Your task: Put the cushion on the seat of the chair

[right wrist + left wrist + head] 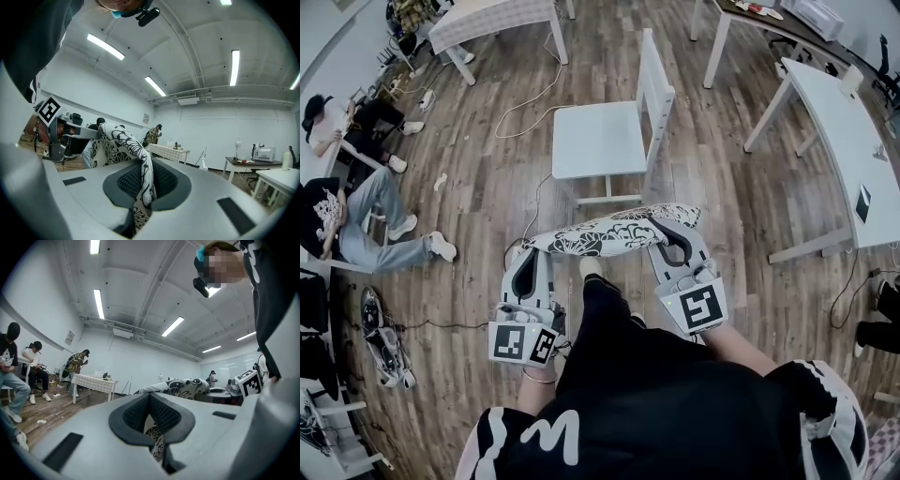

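A flat cushion (614,232) with a black-and-white flower print hangs level between my two grippers. My left gripper (535,251) is shut on its left edge, and the fabric (155,441) shows pinched in the jaws. At the opposite edge my right gripper (668,232) is shut too, with a fold of the cushion (140,164) squeezed between its pads. The white chair (595,141) stands just beyond the cushion, its seat bare and its slatted back (656,89) on the right. The cushion is in the air, short of the seat.
White tables stand at the right (848,131) and far right (741,14). A table with a checked cloth (487,19) is at the far left. Two people (356,206) sit at the left. A cable (525,98) runs over the wooden floor by the chair.
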